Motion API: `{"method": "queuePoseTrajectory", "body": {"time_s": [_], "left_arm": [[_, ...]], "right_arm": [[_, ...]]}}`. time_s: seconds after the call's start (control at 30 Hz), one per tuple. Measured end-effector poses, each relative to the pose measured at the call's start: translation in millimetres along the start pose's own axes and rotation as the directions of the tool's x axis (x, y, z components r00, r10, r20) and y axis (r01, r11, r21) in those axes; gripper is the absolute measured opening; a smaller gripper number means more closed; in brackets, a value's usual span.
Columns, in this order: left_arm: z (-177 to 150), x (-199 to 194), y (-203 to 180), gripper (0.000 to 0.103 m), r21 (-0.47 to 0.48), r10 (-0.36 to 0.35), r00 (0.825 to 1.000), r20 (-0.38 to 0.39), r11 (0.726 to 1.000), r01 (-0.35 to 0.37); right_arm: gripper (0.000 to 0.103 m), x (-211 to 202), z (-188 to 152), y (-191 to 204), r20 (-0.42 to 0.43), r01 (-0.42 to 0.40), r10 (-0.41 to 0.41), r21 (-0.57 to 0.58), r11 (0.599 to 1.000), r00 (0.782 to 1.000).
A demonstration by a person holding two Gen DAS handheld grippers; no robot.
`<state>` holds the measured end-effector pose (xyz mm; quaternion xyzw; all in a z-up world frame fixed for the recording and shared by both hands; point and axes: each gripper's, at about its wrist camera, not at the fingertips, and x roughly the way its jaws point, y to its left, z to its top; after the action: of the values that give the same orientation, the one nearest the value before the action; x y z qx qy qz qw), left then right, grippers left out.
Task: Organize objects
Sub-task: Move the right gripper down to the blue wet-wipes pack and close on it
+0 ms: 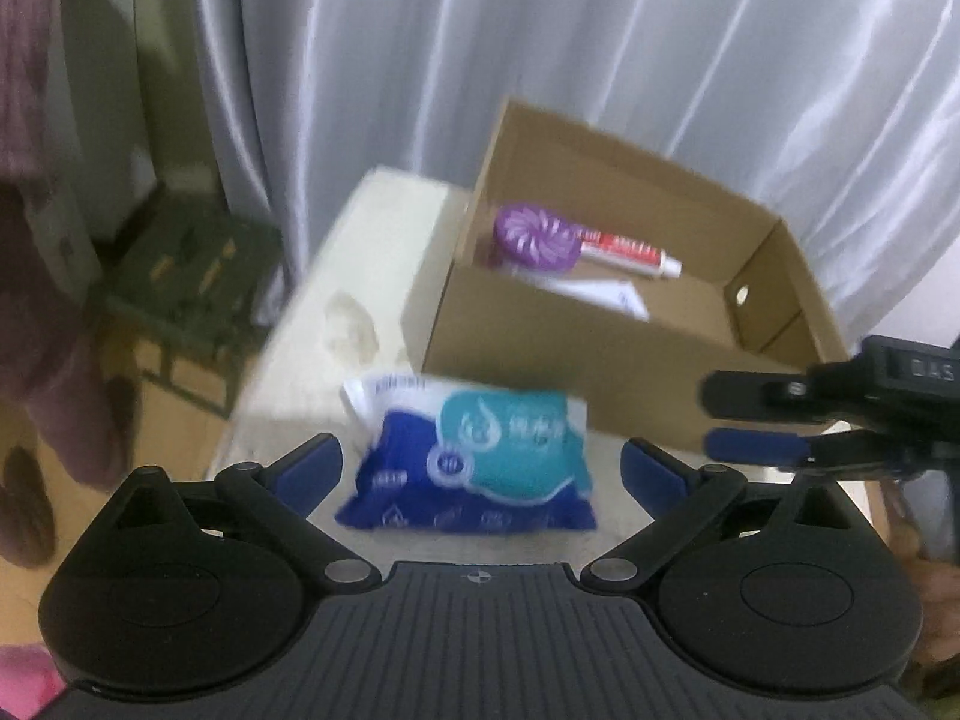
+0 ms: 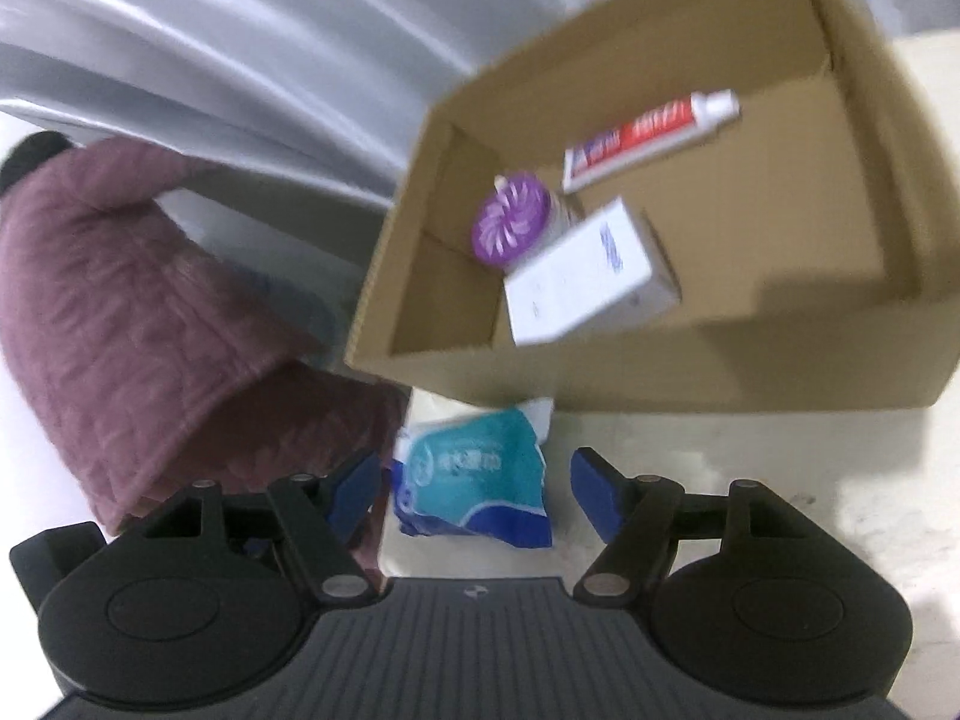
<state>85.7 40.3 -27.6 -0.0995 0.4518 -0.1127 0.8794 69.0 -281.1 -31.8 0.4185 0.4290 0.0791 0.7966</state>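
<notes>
A blue and teal wet-wipe pack (image 1: 474,456) lies on the white table in front of a cardboard box (image 1: 540,354). My left gripper (image 1: 480,468) is open, its fingers either side of the pack, not touching it. My right gripper (image 2: 474,489) is open too, with the same pack (image 2: 474,474) between its fingers; it also shows at the right of the left wrist view (image 1: 756,420). Inside the box lie a purple round fan (image 2: 510,225), a red and white toothpaste tube (image 2: 648,138) and a white carton (image 2: 582,276).
A white curtain (image 1: 540,30) hangs behind the table (image 1: 360,276). A green stool (image 1: 192,264) stands on the floor at the left. A person's maroon quilted sleeve (image 2: 150,312) is close on the left of the right gripper.
</notes>
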Motion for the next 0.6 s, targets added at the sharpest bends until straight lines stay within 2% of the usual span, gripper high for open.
{"method": "queuePoseTrajectory", "body": {"time_s": [0.33,0.43,0.6], "left_arm": [[2,42,35,0.100,-0.073,-0.057,0.995,-0.086,0.996,0.051],[0,49,37,0.100,-0.080,-0.083,0.991,-0.101,0.994,0.075],[-5,55,34,0.099,-0.091,-0.134,0.984,-0.117,0.988,0.124]], "right_arm": [[0.073,71,-7,-16,-0.066,0.061,-0.057,0.053,0.997,0.996],[0.073,82,-3,-21,-0.081,0.058,-0.052,0.078,0.995,0.995],[0.073,96,-2,-20,-0.122,0.010,0.002,0.095,0.995,0.993]]}}
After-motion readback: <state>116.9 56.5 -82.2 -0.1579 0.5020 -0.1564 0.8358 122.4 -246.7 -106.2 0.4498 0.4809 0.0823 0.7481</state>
